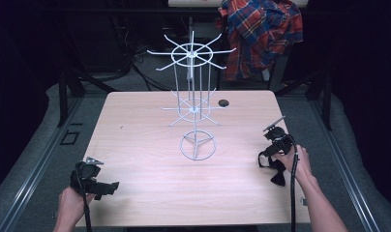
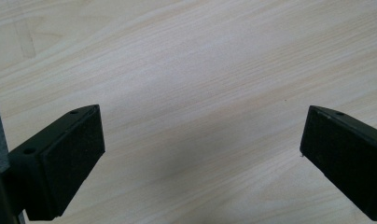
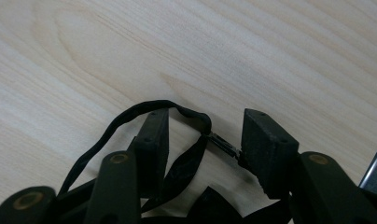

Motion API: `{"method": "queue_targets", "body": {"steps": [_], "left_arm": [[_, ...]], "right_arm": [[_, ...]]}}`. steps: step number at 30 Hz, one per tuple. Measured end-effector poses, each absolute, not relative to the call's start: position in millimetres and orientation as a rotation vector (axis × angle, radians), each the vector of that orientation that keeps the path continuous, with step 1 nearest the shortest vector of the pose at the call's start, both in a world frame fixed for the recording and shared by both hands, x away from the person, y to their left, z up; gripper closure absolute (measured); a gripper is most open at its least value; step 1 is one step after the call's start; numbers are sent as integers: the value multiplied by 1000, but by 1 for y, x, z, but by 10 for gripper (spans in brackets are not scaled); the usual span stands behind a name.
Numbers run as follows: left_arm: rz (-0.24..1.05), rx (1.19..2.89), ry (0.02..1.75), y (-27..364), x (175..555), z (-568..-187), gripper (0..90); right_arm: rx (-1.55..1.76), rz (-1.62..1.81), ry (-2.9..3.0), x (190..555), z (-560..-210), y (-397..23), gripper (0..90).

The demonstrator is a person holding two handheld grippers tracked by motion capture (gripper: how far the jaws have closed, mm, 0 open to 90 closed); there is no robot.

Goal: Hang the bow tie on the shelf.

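Wooden table [image 1: 145, 145], pale grain, carried one white wire display rack [image 1: 196, 104] upright at centre, with a ring base and two tiers of radiating hooks. A small dark round hole [image 1: 224, 103] lay in the tabletop to the far right of the rack. A plaid shirt [image 1: 261, 34] hung beyond the far edge of the table. The left gripper [image 2: 203, 140], held in the left hand [image 1: 70, 205] at the near left corner, had its jaws spread wide and empty above bare wood. The right gripper [image 3: 205, 140], held in the right hand [image 1: 300, 162] near the right edge, had its jaws partly open; a black strap with bow tie [image 1: 276, 169] looped around one jaw and hung between them, clasp touching the other; firm grip could not be told.
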State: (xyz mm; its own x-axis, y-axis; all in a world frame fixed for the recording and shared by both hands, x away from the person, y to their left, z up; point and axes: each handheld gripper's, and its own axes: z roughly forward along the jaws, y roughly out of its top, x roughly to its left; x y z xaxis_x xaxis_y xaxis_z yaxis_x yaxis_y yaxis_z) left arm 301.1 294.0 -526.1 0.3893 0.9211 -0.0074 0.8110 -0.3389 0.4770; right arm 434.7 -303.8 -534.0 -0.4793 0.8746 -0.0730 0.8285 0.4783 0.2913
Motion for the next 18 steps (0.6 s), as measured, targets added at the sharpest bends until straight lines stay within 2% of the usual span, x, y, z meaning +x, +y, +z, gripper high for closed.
{"method": "queue_targets", "body": {"steps": [4,11,12,14,18], "left_arm": [[367,2238,1505,296,300,-527,0],[355,2264,1501,292,302,-528,0],[355,2267,1502,292,302,-529,0],[358,2262,1509,294,301,-529,0],[369,2256,1517,296,301,-529,0]], "right_arm": [[1509,335,2497,435,-539,-302,574],[1498,292,2495,433,-545,-300,618],[1461,203,2539,435,-541,-301,653],[1476,236,2521,435,-543,-301,676],[1486,266,2516,435,-544,-299,805]]}}
